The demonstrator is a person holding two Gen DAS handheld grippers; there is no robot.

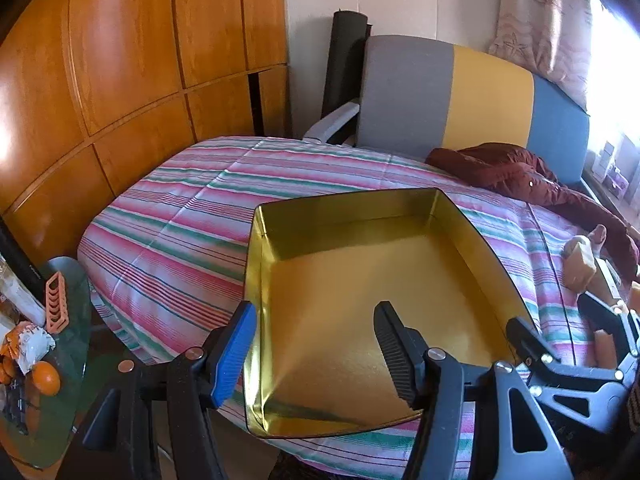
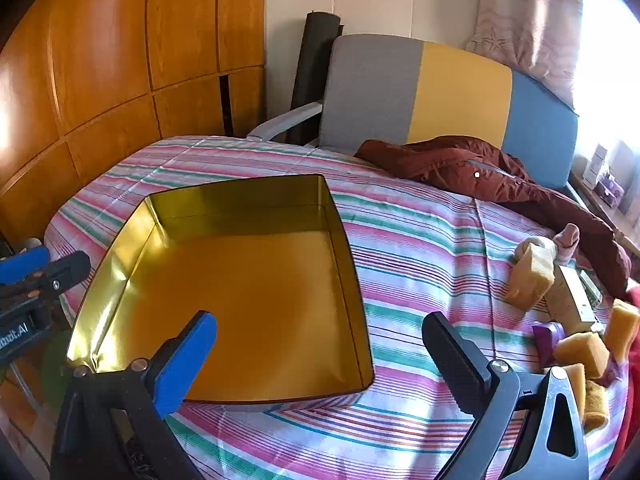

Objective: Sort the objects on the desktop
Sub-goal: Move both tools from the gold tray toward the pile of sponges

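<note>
Gold tin tray [image 2: 248, 300] flat on striped bedspread [image 2: 420, 240], open side up. Left gripper [image 1: 316, 344] straddling tray's left wall, not pinching; right gripper [image 2: 320, 356] spread wide, empty.

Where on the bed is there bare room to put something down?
The tin is bare inside. The striped cover lies free between the tin and the jacket, and beyond the tin toward the headboard. The sponges crowd the right edge.

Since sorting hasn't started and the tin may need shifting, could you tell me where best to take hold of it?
Take the gold tin by its near wall, coming from the bed's near edge, one finger inside and one outside. The wall is thin and upright, the tin is open-topped and empty, and that edge lies closest to the right tool, whose jaws stand wide open.
</note>
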